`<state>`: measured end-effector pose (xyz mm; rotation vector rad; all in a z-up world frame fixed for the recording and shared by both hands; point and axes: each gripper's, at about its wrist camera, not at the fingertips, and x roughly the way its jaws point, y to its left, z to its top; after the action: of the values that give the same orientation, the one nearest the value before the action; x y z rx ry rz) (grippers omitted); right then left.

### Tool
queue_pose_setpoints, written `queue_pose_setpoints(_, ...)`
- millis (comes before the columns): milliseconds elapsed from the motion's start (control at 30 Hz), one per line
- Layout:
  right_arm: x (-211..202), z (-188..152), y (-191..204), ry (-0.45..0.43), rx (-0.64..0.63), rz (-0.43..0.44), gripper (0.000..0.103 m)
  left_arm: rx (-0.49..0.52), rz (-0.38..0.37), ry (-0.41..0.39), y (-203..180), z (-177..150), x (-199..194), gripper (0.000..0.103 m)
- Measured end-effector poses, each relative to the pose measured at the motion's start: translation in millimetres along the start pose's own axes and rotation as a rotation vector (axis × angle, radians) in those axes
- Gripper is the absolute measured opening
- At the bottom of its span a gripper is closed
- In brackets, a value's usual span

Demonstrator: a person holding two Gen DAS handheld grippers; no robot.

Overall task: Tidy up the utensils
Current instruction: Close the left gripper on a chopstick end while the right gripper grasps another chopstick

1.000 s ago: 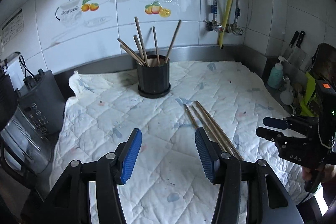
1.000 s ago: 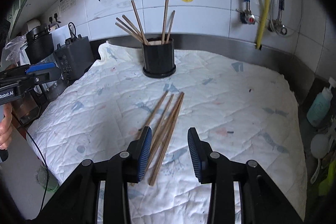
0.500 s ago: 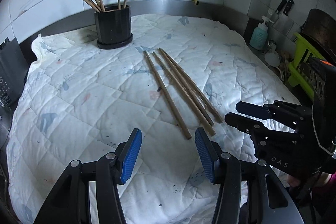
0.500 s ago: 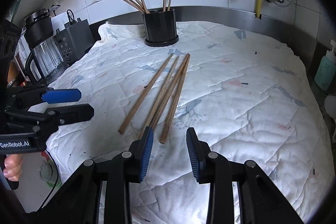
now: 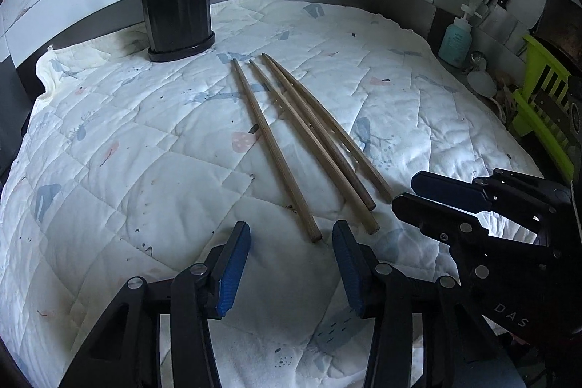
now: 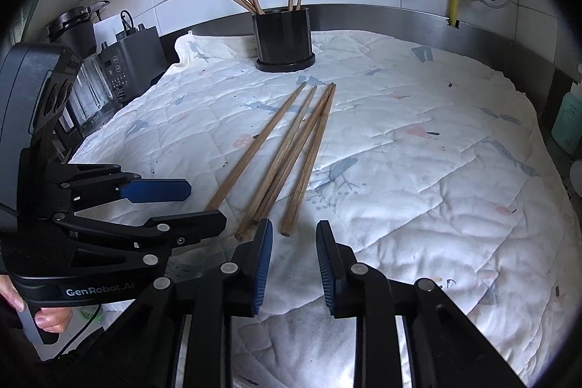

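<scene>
Several long wooden chopsticks [image 5: 291, 130] [image 6: 291, 148] lie side by side on the quilted white cloth [image 5: 145, 170]. A black holder [image 5: 178, 17] [image 6: 283, 39] at the back has several more standing in it. My left gripper [image 5: 291, 235] [image 6: 205, 202] is low over the cloth, its jaws closing. The near end of the leftmost chopstick sits just ahead of its tips, untouched. My right gripper [image 6: 294, 231] [image 5: 414, 191] is also closing. The end of the rightmost chopstick lies between its blue pads [image 6: 263, 260], which do not press on it.
Black appliances [image 6: 123, 60] stand past the cloth's left edge. On the right are a teal soap bottle [image 5: 454, 42], a green rack [image 5: 542, 104] and knives against the tiled wall. A steel rim runs behind the holder. A hand [image 6: 47, 319] grips the left tool.
Both grippers have come down toward the near ends of the loose chopsticks, the left one much more. Their jaws have narrowed, the right pair more. The chopsticks have not moved.
</scene>
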<state>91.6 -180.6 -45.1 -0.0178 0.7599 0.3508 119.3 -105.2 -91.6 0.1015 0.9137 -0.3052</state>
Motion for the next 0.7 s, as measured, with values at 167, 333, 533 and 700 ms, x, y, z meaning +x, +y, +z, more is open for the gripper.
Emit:
queue_pose_setpoints(167, 2, 0, 0, -0.001, 0.006, 0.005, 0.027, 0.002, 0.019, -0.016, 3, 4, 4, 0.043)
queue_pose_setpoints(333, 4, 0, 3, -0.005, -0.005, 0.002, 0.027, 0.015, 0.063, -0.041, 6, 8, 9, 0.027)
queue_pose_setpoints(533, 9, 0, 8, -0.020, -0.036, -0.027, 0.026, -0.018, 0.086, -0.039, 30, 17, 12, 0.013)
queue_pose_setpoints(700, 16, -2, 11, -0.043, -0.046, -0.054, 0.021, -0.045, 0.071, -0.049, 44, 19, 14, 0.013)
